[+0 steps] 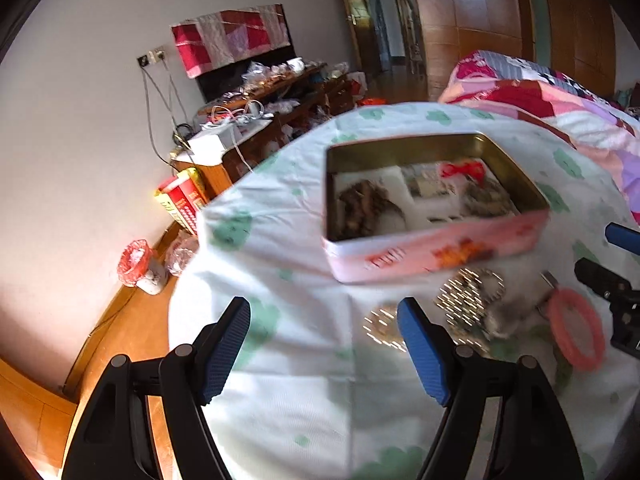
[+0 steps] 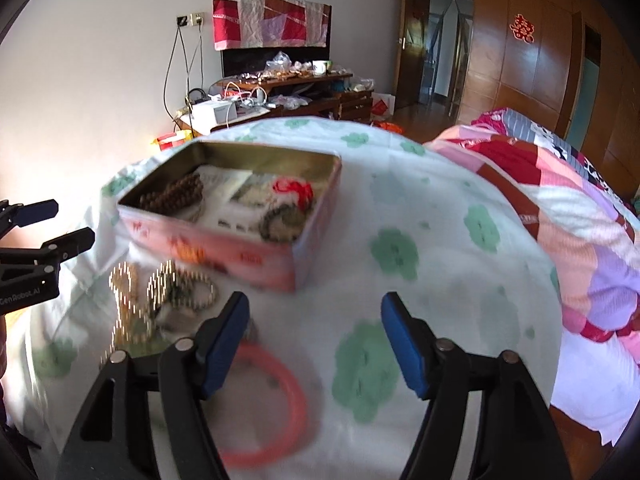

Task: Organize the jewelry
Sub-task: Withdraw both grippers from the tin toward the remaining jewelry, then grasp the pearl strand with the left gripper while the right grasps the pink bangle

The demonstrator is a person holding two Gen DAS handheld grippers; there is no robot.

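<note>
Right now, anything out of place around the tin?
Yes. Several pieces lie loose on the cloth in front of the open tin rather than inside it: a pink bangle and a tangled heap of beaded bracelets. Both views are blurred, so finer damage can't be judged.

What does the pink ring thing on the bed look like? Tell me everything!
The pink bangle is a plain, smooth hoop, plastic-looking, coral pink, blurry in both views. It lies flat on the flowered sheet, outside the tin, beside the pile of shiny chains. Nothing holds it; one finger of the right gripper hides part of it.
</note>
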